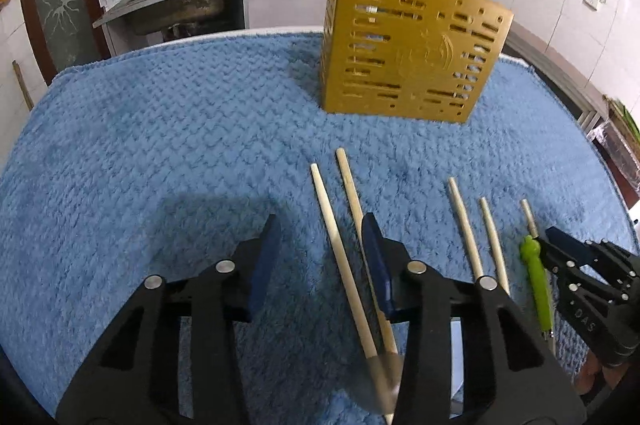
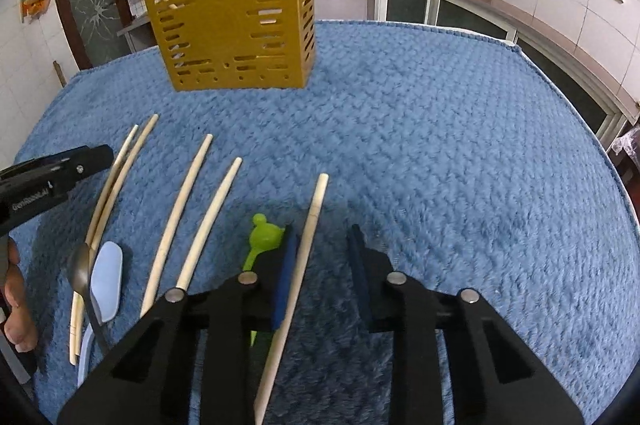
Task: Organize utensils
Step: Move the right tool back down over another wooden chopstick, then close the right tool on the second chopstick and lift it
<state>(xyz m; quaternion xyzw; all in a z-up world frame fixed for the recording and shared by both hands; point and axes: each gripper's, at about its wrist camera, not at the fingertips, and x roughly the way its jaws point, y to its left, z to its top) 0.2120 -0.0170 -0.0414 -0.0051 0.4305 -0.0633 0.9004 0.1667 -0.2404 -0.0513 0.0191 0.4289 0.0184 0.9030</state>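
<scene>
Underfoot everywhere, a plush blue towel [image 1: 160, 129] with a knobbly woven zigzag pile, spread over the whole work surface. Standing upright on it at twelve o'clock, a gold utensil holder [image 1: 408, 53]: boxy, hard and glossy, walls pierced by rows of slots and small round holes, with two pale sticks poking out of its top.

Nearer, at six o'clock, a fanned row of pale wooden-handled utensils [image 2: 180, 217] lying flat on the pile, slim, round and gently tapering, handles pointing toward the holder. Among them, at eight o'clock in the right wrist view, a dull metal spoon bowl [image 2: 80, 271] beside a pale blue spoon bowl [image 2: 107, 281], smooth and oval, just touching or nearly so. Beside the sticks, a lime green plastic utensil [image 2: 262, 237] with a rounded, knobbed handle end.

Left gripper [image 1: 320, 257]: matte black frame, dark blue flat pads spread apart, one wooden stick lying between them and another under the right pad. Right gripper [image 2: 324, 265]: same build, pads likewise parted, a single wooden stick [image 2: 308, 245] running along the inner face of its left pad, the green piece just outside that pad.
</scene>
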